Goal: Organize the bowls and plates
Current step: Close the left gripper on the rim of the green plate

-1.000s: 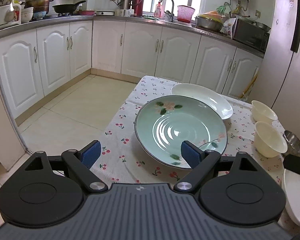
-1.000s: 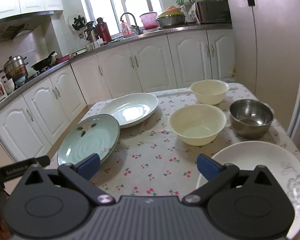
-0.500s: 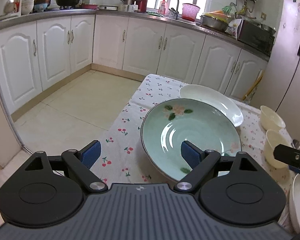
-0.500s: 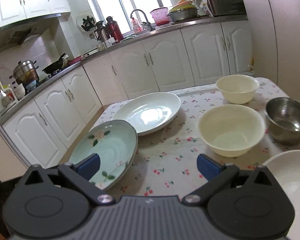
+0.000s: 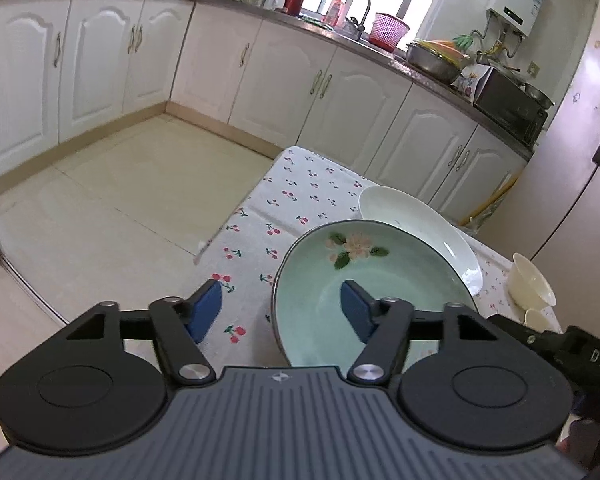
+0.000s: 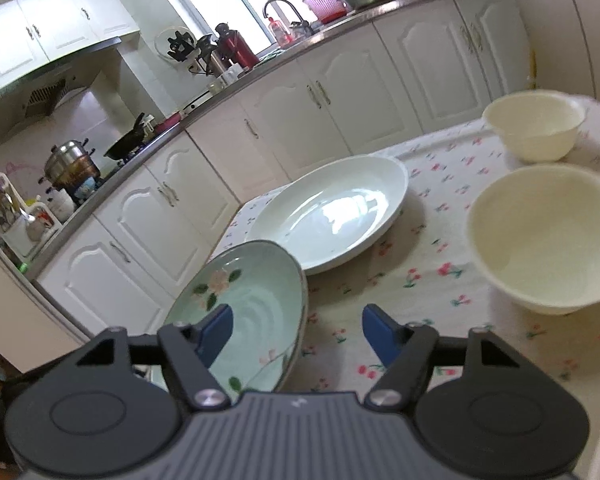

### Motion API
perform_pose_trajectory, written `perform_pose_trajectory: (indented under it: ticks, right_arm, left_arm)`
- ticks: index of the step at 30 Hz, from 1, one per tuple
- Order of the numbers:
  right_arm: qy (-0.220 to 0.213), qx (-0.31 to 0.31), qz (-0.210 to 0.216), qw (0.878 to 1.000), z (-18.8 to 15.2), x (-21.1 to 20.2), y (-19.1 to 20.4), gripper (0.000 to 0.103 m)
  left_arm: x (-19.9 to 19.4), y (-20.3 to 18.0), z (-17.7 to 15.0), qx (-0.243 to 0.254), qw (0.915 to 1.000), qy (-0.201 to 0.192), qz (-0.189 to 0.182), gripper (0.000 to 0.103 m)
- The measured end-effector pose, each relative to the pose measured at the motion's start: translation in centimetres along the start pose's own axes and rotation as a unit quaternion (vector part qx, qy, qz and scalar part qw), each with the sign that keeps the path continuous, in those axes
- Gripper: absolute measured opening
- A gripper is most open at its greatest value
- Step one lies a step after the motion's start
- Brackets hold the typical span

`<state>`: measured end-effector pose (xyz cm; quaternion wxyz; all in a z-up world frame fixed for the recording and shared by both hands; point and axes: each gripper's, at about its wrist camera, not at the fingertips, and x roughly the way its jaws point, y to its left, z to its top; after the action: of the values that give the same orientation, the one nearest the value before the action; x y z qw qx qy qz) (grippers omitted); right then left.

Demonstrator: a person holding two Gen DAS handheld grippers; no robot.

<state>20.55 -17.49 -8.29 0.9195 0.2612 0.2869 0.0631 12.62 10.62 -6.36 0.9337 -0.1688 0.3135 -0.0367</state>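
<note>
Left gripper (image 5: 281, 308): jaws were spread wide, grasping nothing; its right blue pad sat over the bowl of the pale green round plate w/ pink flower print (image 5: 380, 280), its left pad over the cherry-print cloth on the tabletop (image 5: 268, 208), so the plate's left rim lay between the pads. Contact btwn pad and plate cannot be told.

Right gripper (image 6: 297, 334): jaws likewise spread, nothing held; left pad over the green plate (image 6: 252, 304), right pad over the cloth, w/ the plate's right rim between them.

The green plate lay near the tabletop's front-left edge, its far rim overlapping or touching the large white oval plate (image 6: 332, 212) just behind it. Right of the white plate stood a cream round bowl (image 6: 548, 236), and behind that a second cream bowl (image 6: 534, 124), the two near each other.

Bkgd: white cabinets (image 5: 112, 52) under a grey counter, red thermos (image 6: 236, 46), pink basket (image 5: 388, 26), steel steamer pot (image 6: 72, 158).
</note>
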Motion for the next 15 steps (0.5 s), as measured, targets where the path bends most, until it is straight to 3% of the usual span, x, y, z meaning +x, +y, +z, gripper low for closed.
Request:
perform_pose_trajectory:
  ticks: [11,15]
  right_arm:
    - [0.013,0.023,0.034,0.999,-0.1,1.1,0.3,0.072]
    - [0.01,0.017,0.047,0.999,0.0,1.2,0.8,0.073]
  left_arm:
    - [2.2,-0.3,0.0,0.002,0.9996,0.023,-0.019,0.047]
    - [2.1,-0.6,-0.1,0.011,0.9992,0.024,-0.029,0.044]
